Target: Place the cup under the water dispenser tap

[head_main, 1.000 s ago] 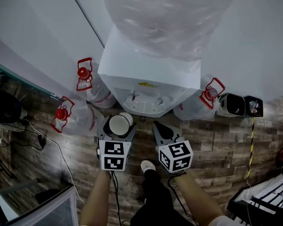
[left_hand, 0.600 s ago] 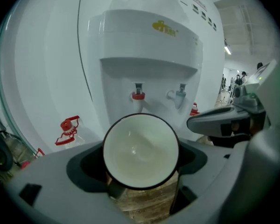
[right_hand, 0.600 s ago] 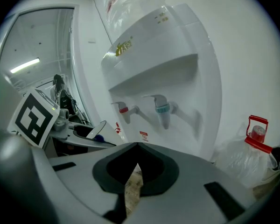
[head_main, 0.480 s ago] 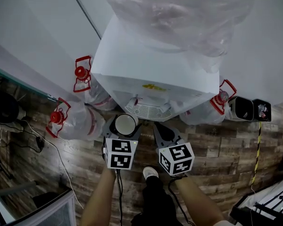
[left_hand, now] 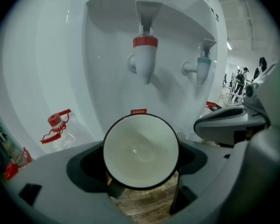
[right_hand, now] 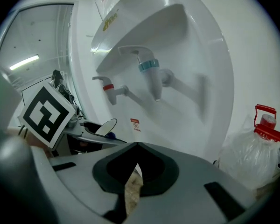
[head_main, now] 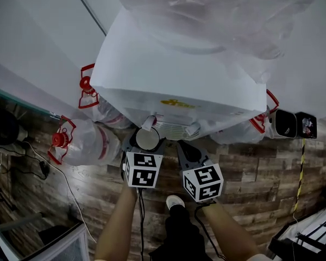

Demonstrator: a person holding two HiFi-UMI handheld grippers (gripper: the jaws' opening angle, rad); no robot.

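Observation:
A white cup with a dark rim (left_hand: 140,151) sits upright and empty between the jaws of my left gripper (left_hand: 141,169), which is shut on it. In the head view the cup (head_main: 147,138) is at the front of the white water dispenser (head_main: 174,86), just below its red tap (left_hand: 144,59). The blue tap (left_hand: 203,68) is to the right of it. My right gripper (head_main: 187,151) hangs beside the left one, shut and empty; in its own view the jaw tips meet (right_hand: 136,146) below the blue tap (right_hand: 151,76) and the red tap (right_hand: 111,90).
Clear water bottles with red caps (head_main: 81,140) lie on the wooden floor left of the dispenser, another (head_main: 261,118) on the right. A big bottle (head_main: 217,15) tops the dispenser. Black boxes (head_main: 293,125) stand at the right wall. Cables (head_main: 54,167) trail on the left.
Both grippers have moved forward toward the dispenser. The cup has gone from in front of the drip grille to under the overhang, close below the red tap.

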